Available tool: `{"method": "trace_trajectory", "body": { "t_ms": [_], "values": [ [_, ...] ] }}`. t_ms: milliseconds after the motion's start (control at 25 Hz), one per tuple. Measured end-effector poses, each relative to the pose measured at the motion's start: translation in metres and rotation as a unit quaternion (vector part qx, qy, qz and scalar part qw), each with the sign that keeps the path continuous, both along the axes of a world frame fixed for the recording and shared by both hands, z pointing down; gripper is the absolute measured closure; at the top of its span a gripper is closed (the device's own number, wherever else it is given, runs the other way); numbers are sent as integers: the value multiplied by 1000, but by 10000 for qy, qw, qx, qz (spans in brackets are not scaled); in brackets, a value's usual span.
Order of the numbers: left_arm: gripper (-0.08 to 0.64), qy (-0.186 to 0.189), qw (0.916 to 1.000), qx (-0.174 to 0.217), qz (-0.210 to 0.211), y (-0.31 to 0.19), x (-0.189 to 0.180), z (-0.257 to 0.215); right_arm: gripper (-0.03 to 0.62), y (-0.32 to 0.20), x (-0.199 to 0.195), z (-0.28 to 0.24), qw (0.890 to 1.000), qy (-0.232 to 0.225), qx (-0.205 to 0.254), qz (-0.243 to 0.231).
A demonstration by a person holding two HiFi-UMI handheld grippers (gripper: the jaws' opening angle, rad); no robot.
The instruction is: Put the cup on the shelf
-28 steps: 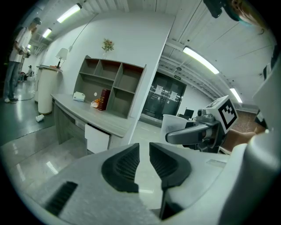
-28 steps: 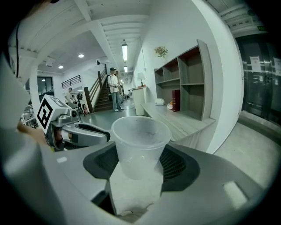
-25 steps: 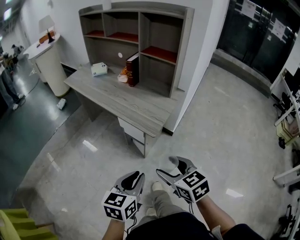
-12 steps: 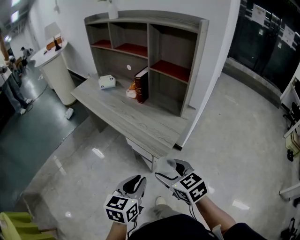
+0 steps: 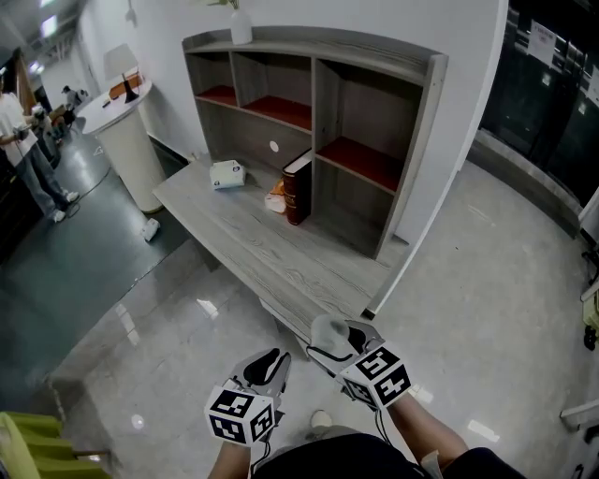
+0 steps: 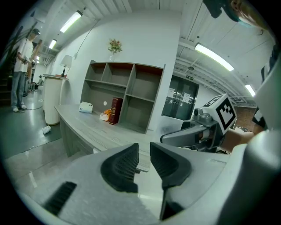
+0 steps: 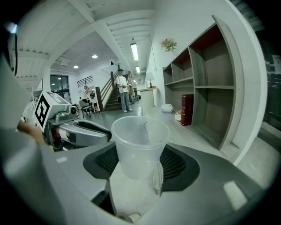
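Cup (image 7: 140,143) half-hidden in right claw (image 7: 141,163)

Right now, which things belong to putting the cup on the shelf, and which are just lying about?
For the job: cup, held in the right gripper; shelf above the desk.
Lying about: dark red book, white box and orange packet on the desk; vase atop the shelf.

Office lobby, desk (image 5: 281,254), shelf (image 5: 327,122), staircase (image 7: 109,96)

The shelf (image 5: 318,112) stands on the table (image 5: 271,262), upper centre. The cup (image 7: 140,143) sits between my right gripper's (image 5: 332,344) jaws, lower centre.
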State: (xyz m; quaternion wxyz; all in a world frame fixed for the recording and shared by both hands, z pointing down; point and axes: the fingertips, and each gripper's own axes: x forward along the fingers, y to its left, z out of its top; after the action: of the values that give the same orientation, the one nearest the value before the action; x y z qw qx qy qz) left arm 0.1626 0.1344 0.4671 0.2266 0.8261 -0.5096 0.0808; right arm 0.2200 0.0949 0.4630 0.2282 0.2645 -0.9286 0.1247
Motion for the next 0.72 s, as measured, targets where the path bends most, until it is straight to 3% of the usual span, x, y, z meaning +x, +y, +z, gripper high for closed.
{"method": "trace_trajectory", "body": {
  "t_ms": [720],
  "values": [
    [486,-162,9991,-4,-402,-37,-19,0,307,-27,-28,3,9985,-60,-54,-532]
  ]
}}
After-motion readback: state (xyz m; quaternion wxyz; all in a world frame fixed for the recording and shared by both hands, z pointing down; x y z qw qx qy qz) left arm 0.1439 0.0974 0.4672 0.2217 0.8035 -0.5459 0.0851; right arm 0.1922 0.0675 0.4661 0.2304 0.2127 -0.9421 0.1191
